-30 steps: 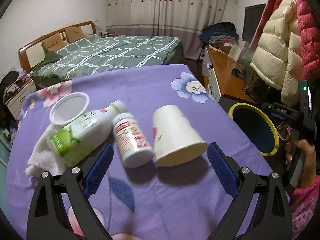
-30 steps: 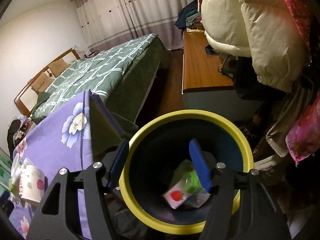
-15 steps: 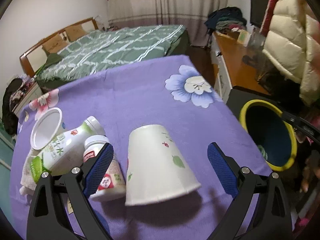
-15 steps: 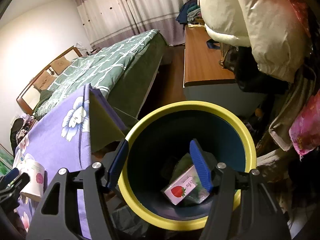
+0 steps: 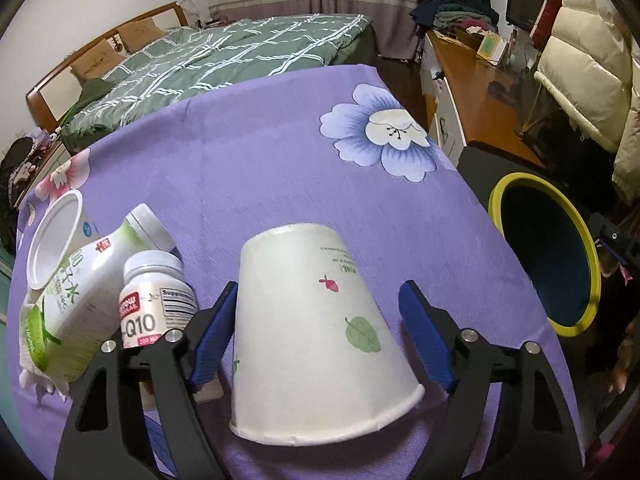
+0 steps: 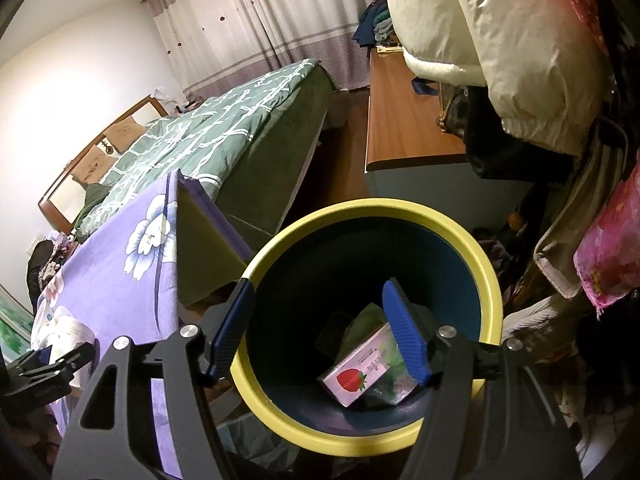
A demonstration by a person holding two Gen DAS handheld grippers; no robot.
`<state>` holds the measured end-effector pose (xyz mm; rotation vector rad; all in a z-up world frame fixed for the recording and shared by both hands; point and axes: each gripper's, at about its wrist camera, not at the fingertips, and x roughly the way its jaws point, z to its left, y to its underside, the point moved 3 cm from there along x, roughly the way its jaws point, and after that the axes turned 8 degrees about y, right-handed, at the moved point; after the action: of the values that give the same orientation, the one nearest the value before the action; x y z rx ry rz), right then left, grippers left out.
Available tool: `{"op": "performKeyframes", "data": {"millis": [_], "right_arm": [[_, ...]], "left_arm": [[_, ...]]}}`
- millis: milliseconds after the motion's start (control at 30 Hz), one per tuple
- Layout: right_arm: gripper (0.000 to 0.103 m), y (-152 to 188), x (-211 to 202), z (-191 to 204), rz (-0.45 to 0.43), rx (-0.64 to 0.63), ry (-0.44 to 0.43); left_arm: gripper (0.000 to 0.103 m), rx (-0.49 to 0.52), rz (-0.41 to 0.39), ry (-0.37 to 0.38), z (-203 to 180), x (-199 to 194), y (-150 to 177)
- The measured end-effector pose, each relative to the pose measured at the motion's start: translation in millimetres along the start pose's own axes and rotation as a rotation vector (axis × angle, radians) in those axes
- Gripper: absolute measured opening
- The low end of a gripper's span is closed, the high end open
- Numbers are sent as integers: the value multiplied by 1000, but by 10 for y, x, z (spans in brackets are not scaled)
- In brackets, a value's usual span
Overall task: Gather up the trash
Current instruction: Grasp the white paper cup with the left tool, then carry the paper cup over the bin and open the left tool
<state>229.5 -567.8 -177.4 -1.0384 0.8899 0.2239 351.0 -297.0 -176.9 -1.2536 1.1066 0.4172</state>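
Left wrist view: the paper cup [image 5: 316, 332] stands upside down on the purple flowered cloth [image 5: 260, 168], wide rim toward the camera, and the left gripper [image 5: 316, 336] straddles it with both blue pads spread. The left pad looks to be touching or just off the wall, the right one stands apart, so nothing is gripped yet. Straddling the tapered wall low probably gives the pads the broadest bite.

At 9 o'clock of the cup, just beside the left pad, lies the pill bottle [image 5: 154, 292], then the green-labelled drink bottle [image 5: 80, 304] and an open white tub [image 5: 54, 240] — crowded there. Toward 3 o'clock the cloth is bare to the table edge, with the yellow-rimmed bin [image 5: 544, 248] beyond.

Over that bin [image 6: 472, 248] hangs the right gripper [image 6: 320, 332], fingers parted and empty — a strawberry carton [image 6: 356, 376] lies inside.
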Motion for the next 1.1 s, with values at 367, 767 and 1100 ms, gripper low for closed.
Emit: {"op": "performKeyframes", "data": {"millis": [367, 767, 1100], "right_arm": [[64, 45, -45, -66, 3, 19, -20], [64, 83, -332, -350, -51, 48, 20], [64, 207, -589, -751, -79, 89, 96]], "left_arm": [[67, 47, -25, 30, -169, -77, 4], [67, 159, -77, 128, -799, -274, -253], [67, 312, -43, 269, -1901, -43, -486]]}}
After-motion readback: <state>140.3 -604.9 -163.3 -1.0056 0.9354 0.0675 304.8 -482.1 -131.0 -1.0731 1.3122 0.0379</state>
